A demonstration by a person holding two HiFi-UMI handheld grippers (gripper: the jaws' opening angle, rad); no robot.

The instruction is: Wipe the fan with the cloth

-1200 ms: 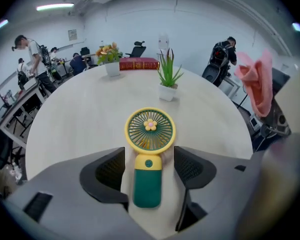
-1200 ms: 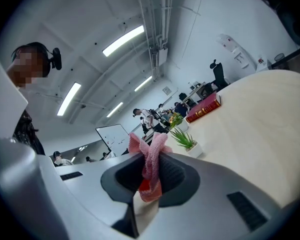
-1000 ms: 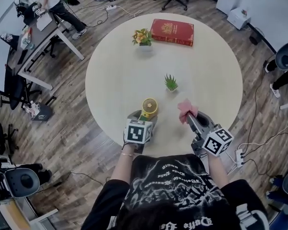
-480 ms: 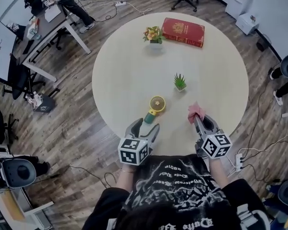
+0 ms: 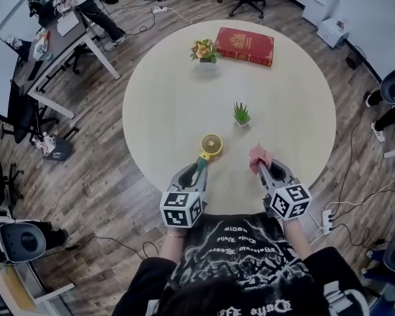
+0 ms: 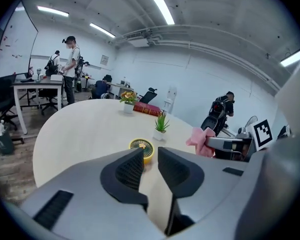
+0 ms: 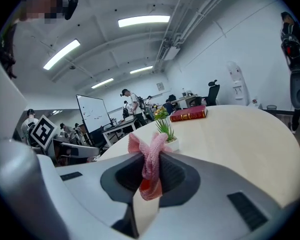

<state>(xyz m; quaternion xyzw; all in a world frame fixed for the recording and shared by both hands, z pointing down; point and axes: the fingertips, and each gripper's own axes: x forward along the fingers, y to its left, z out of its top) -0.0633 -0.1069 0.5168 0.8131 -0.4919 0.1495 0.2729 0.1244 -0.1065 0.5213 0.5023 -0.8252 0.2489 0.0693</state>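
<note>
Head view: the small yellow plastic fan lies near the green potted plant; I judge it light and rigid. My left gripper has just been closing on its handle, the best place to hold it. My right gripper pinches the limp pink cloth.

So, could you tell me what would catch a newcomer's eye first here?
Probably the pink cloth pinched between the fingers of the right gripper, bright against the pale round table. Then the yellow fan by the table's near edge and the red book at its far edge.
</note>
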